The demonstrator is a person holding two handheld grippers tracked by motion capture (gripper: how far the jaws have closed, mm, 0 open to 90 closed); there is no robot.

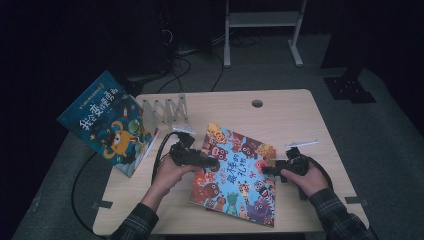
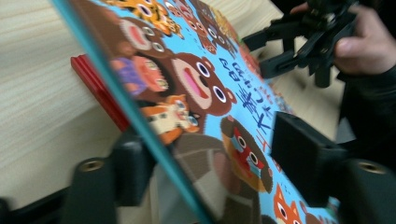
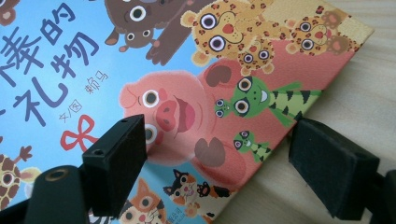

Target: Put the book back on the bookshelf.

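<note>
A picture book [image 1: 235, 170] with a blue cover full of cartoon animals lies in the middle of the table [image 1: 300, 115]. My left gripper [image 1: 212, 162] is at the book's left edge. In the left gripper view the raised cover [image 2: 210, 84] runs slantwise between its jaws [image 2: 212, 149], one jaw beneath it and one above. They stand well apart, and a red layer [image 2: 100, 88] shows underneath. My right gripper [image 1: 272, 170] [image 2: 280, 51] is open at the book's right edge [image 3: 163, 70], one jaw over the cover and the other over bare wood [image 3: 222, 144].
A second blue picture book [image 1: 107, 125] leans at the table's left rear corner beside a metal rack [image 1: 165, 107]. A round cable hole [image 1: 257, 103] sits near the far edge. Cables trail off the left side. A white frame's legs [image 1: 262, 30] stand on the floor behind.
</note>
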